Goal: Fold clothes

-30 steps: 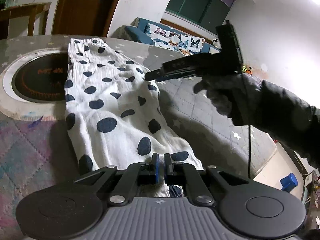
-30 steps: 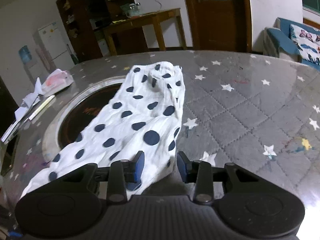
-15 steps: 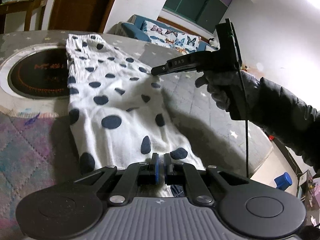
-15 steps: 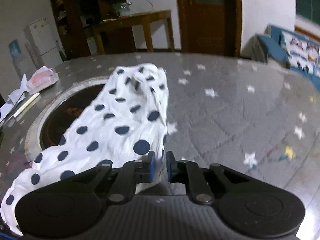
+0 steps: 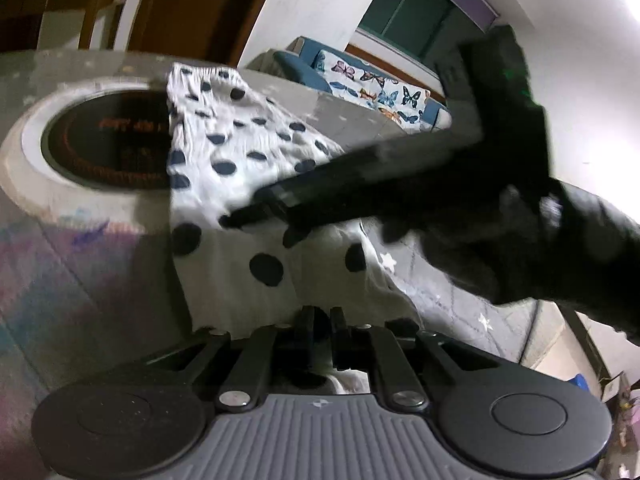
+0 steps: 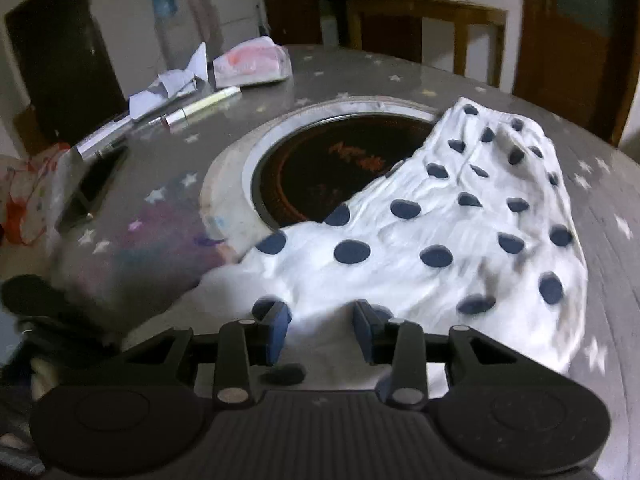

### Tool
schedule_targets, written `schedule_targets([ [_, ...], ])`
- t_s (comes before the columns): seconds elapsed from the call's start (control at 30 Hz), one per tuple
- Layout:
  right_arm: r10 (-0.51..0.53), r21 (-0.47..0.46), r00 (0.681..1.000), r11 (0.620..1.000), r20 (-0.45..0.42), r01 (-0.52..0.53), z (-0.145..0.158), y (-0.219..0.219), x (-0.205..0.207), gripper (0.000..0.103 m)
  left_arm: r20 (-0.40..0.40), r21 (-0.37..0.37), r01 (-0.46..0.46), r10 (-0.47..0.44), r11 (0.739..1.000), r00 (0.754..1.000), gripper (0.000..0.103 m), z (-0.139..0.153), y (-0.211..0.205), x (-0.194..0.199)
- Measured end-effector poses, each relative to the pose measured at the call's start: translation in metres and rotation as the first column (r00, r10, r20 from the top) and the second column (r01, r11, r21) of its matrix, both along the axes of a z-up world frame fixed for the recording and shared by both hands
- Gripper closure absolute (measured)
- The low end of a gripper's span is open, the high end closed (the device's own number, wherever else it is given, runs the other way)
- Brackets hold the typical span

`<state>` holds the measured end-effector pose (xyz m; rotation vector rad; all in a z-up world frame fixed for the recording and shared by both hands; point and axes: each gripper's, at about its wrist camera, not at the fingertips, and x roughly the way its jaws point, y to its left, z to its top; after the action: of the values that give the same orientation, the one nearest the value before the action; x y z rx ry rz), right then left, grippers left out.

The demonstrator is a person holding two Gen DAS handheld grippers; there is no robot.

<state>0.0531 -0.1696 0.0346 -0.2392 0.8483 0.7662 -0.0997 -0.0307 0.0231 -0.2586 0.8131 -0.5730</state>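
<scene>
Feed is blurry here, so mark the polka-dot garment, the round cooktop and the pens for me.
polka-dot garment [image 6: 460, 220], right wrist view, its flat middle.
round cooktop [image 6: 332, 164], right wrist view, dark glass centre.
pens [image 6: 208, 106], right wrist view, pale barrel.

A round table [image 6: 248, 120] under a grey starred cover fills both views, a dark round hob [image 6: 332, 168] sunk in its middle. Upper left of the right wrist view: crumpled paper [image 6: 168, 88], a pink-and-white bag [image 6: 252, 62], 2 pens [image 6: 200, 110]. Upper right of the left wrist view: a butterfly-print sofa [image 5: 376, 88].
</scene>
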Motion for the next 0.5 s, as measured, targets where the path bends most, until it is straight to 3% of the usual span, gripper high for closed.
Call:
schedule_targets([
  [0.5,-0.175,-0.051,0.979,0.982,0.108,0.181,-0.017,0.012,0.144,0.069,-0.066,-0.092,-0.003,-0.003,0.996,0.998,0.094,-0.008,0.008,0.000],
])
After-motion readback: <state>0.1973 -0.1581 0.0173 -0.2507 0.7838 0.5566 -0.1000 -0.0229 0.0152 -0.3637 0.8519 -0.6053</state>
